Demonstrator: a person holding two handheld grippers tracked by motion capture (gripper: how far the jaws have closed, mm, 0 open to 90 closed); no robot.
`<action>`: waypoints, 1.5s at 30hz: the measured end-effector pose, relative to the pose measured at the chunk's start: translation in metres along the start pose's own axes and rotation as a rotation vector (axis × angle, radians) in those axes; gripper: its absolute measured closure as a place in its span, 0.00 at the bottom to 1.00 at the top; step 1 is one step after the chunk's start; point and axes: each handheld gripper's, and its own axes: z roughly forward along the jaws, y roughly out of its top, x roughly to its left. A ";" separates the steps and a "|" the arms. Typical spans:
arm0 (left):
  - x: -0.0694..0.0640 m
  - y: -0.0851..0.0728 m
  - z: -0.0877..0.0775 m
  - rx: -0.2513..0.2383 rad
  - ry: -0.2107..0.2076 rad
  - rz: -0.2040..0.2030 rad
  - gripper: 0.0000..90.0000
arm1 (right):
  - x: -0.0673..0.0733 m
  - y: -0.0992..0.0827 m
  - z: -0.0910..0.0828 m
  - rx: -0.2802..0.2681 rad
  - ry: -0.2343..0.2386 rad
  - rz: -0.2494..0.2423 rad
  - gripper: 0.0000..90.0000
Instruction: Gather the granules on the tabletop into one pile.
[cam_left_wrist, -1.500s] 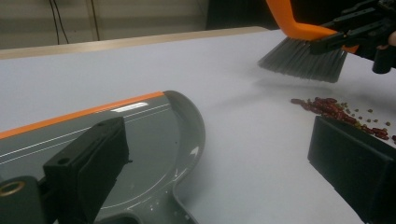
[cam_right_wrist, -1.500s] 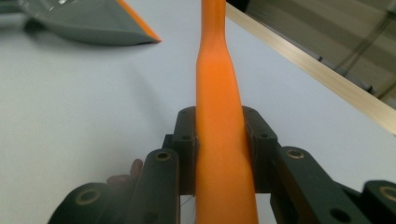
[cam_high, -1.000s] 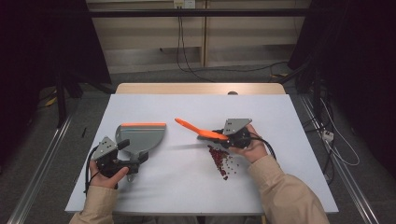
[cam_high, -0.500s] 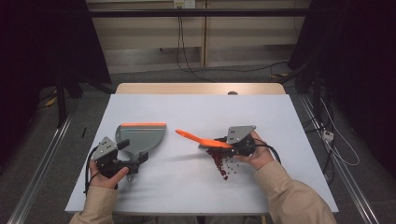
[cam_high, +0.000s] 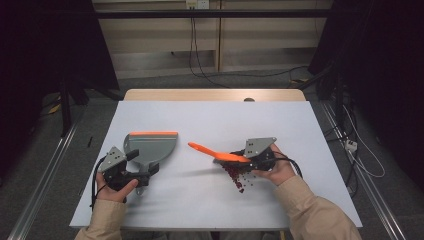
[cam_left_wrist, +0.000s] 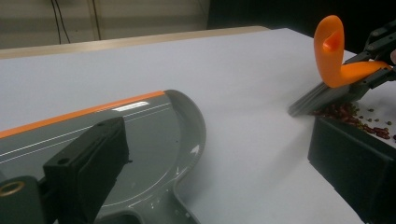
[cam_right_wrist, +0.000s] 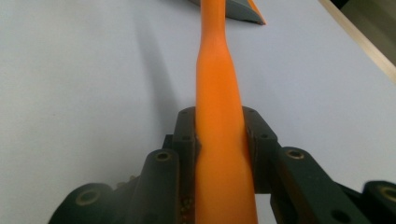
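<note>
The right hand-held gripper (cam_high: 250, 159) is clenching the smooth orange plastic handle of a brush (cam_high: 218, 153), its pads pressing both sides of the tapered shaft. Grey bristles are resting on the pale, matt worktop (cam_high: 210, 120) at the edge of a scatter of small dark red beans (cam_high: 236, 177). The left hand-held gripper (cam_high: 134, 176) is gripping the handle of a glossy grey dustpan (cam_high: 150, 146) with an orange front lip, lying flat to the left. Bare worktop is lying between dustpan and beans; both are sitting well inside the worktop edges.
</note>
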 end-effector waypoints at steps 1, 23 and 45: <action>0.000 0.000 0.000 0.001 0.000 0.000 0.05 | 0.000 0.000 0.000 -0.004 0.001 0.007 0.79; 0.001 0.000 0.001 0.005 0.000 -0.001 0.05 | 0.010 0.016 -0.024 -0.118 0.078 0.222 0.79; 0.001 -0.001 0.002 0.011 0.006 -0.001 0.05 | 0.026 -0.010 -0.001 -0.135 0.349 0.403 0.79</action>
